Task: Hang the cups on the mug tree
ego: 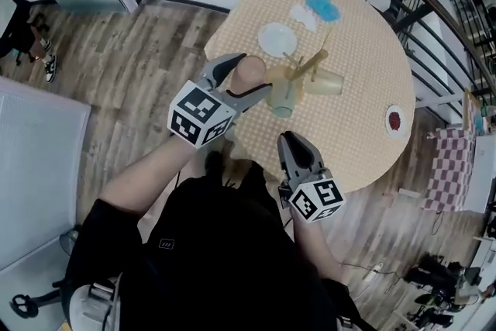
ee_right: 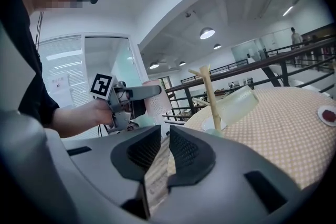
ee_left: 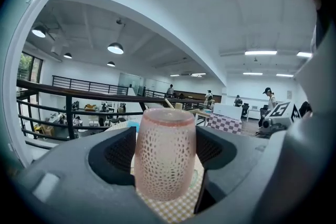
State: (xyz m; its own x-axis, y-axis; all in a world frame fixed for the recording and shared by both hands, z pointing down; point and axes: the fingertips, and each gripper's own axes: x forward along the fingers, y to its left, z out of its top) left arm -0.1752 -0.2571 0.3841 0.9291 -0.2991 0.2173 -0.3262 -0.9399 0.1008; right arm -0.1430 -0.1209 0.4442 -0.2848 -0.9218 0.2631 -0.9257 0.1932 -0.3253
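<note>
- Left gripper view is showing the left gripper (ee_left: 165, 168) clamping its jaws on a pink cup (ee_left: 165, 144), with the dark pads pressing on the cup's two sides.
- The pink cup is standing upright between the jaws, rim at the top and long axis running vertically; its wall is showing a netted, speckled pattern, and no handle is showing from this side.
- Its base is being cut off by the gripper body, and only a sliver of the checked counter is showing under it.
- Head view is placing that cup over the near left edge of the round counter (ego: 364, 35), just beside the wooden mug tree (ego: 306, 67).
- A pale yellow cup (ego: 325, 83) is hanging on the tree with its long axis lying nearly level and pointing right; a green cup (ego: 283, 101) is hanging on the near side, its shape hard to make out.
- The right gripper (ee_right: 165, 141) is holding its jaws almost together, with only a narrow slit between them and nothing inside.
- In the head view it is hovering at the near edge of the counter, pointing toward the tree.
- A white saucer, a blue item and a small plate (ego: 395, 120) with a red centre are lying farther out.
- Both marker cubes are showing black-and-white square patterns.
</note>
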